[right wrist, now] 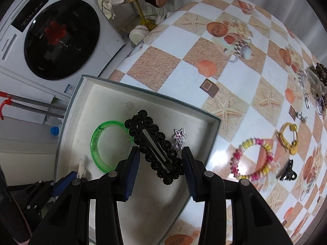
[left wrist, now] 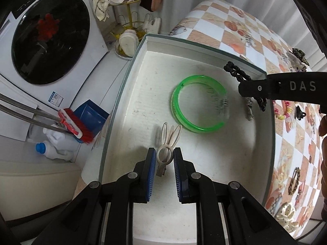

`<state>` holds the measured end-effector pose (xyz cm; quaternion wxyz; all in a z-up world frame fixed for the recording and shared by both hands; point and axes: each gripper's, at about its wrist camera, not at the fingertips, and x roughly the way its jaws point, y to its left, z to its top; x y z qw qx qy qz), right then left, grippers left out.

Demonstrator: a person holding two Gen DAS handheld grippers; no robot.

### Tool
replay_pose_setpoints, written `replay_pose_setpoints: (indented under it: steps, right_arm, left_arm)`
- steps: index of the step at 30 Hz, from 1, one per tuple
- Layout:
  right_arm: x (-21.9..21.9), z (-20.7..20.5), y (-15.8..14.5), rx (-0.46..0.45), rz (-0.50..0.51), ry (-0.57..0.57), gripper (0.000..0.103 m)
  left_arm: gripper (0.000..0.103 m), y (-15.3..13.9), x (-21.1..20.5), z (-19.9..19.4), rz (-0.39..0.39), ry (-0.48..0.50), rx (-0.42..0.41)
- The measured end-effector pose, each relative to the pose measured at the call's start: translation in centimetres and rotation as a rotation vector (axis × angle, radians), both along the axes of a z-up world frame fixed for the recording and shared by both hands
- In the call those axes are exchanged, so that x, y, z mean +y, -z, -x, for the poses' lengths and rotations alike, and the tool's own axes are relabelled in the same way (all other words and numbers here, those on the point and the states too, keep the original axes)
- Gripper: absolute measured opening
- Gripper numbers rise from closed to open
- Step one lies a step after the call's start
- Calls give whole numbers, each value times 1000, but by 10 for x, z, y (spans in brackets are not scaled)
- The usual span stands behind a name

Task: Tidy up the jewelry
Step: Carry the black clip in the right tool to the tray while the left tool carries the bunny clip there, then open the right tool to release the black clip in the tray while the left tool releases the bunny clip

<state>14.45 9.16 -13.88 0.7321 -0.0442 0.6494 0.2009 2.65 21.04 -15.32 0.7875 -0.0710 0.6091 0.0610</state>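
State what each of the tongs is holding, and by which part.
Left tongs: cream rabbit-ear hair clip, gripped at its ring end. Right tongs: black beaded snap clip, gripped across its width near the lower end.

You are holding a cream rabbit-ear hair clip (left wrist: 167,149) and a black beaded snap clip (right wrist: 155,147) over the white tray (right wrist: 98,94). A green bangle (left wrist: 197,104) is lying flat inside it, with a small silver star clip (right wrist: 179,136) lying beside.

Both hand-held grippers (left wrist: 164,156) (right wrist: 160,154) point down, clamped
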Motion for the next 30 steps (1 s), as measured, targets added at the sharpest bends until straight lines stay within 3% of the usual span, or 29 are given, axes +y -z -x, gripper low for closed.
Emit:
replay_pose_setpoints:
  steps: [25,30]
  right_arm:
    - [23,-27,23,35,-64,8,47]
    - [17,-28,21,45,-79,17,54]
  left_arm:
    - [23,12,-9,-10,-97,17,36]
    - [23,11,-8,-12,-111,9,45]
